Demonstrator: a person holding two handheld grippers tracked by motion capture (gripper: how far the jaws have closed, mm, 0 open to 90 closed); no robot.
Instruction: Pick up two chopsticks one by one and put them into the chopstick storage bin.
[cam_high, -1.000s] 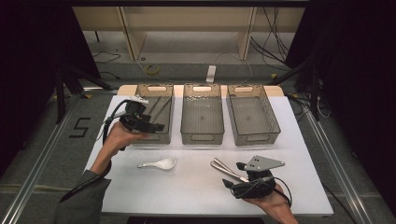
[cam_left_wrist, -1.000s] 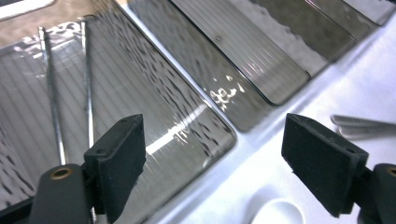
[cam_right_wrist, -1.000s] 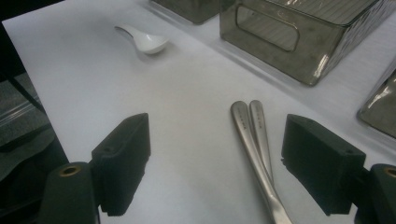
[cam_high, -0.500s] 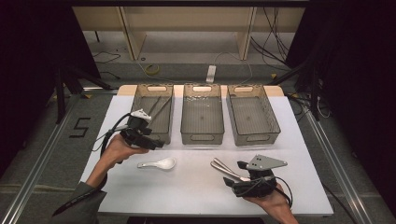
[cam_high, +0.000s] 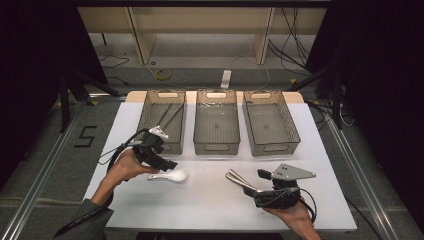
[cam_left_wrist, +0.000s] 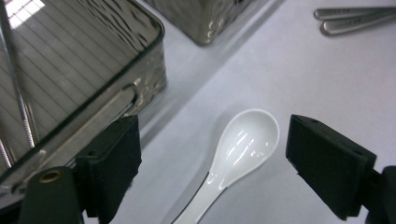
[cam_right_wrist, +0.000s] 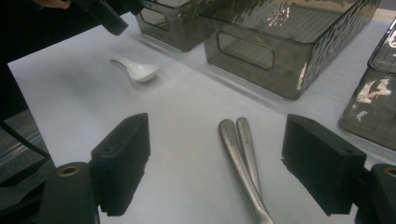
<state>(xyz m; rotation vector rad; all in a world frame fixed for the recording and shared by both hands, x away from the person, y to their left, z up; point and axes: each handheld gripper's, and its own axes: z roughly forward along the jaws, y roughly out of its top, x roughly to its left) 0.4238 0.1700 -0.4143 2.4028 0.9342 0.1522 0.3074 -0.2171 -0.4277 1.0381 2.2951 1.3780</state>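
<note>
A white ceramic spoon (cam_high: 170, 176) lies on the white table, bowl to the right. My left gripper (cam_high: 162, 161) hovers just above it with the jaws open. In the left gripper view the spoon (cam_left_wrist: 243, 144) lies between the two black pads, which do not touch it. Two metal utensil handles (cam_high: 239, 180) lie side by side right of centre. My right gripper (cam_high: 257, 192) is low at the near right with its jaws open and the metal handles (cam_right_wrist: 243, 149) between them, untouched.
Three smoky clear bins stand in a row at the back: left bin (cam_high: 162, 120), holding thin metal utensils (cam_high: 170, 114), middle bin (cam_high: 216, 122) and right bin (cam_high: 270, 122). The left bin's rim (cam_left_wrist: 93, 107) is close to my left jaw.
My left gripper has come back from over the left bin and down to the white spoon. The right gripper has stayed in place.
</note>
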